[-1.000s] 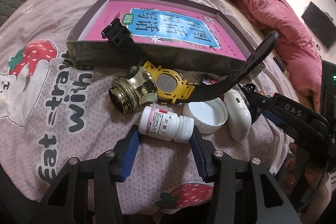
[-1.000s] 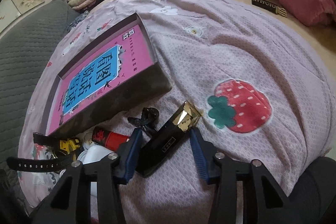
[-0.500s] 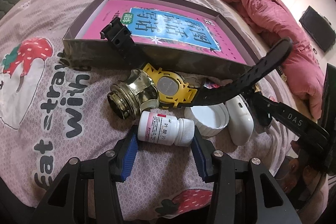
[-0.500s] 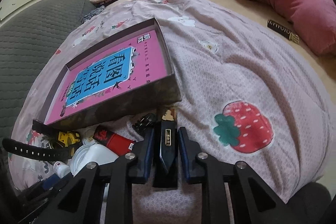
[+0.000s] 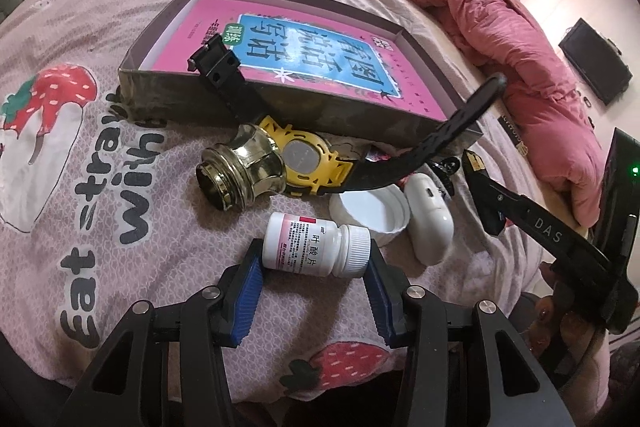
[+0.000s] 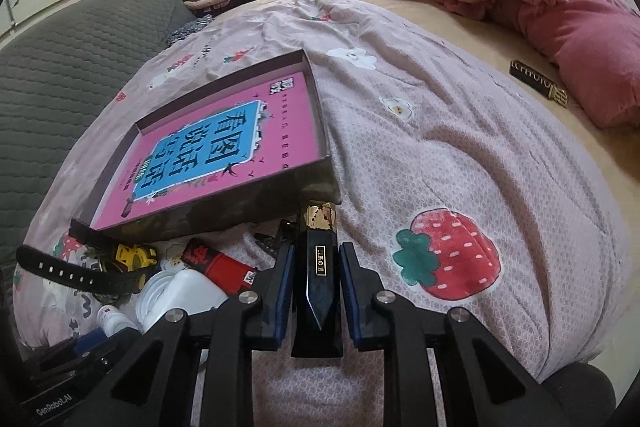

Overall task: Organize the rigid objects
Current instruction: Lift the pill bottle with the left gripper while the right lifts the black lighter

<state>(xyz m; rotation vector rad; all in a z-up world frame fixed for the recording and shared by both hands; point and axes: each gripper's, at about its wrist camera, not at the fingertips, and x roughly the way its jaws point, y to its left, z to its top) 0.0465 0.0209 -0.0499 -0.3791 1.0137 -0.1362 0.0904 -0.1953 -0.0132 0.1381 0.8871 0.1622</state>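
Straddling, left wrist view: my left gripper (image 5: 314, 281) stands open around the white pill bottle (image 5: 316, 245) lying on the bedspread (image 5: 80, 163), near the box's (image 5: 280, 107) front wall.
Right wrist view: my right gripper (image 6: 314, 277) is clamped on the black bar (image 6: 318, 275), gold end at the box's (image 6: 224, 203) near right corner.

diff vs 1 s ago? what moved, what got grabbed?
The right hand-held gripper closed on the black gold-capped bar, which turned from slanted to straight between the pads. The left hand-held gripper stayed around the white pill bottle; box and watch unmoved.
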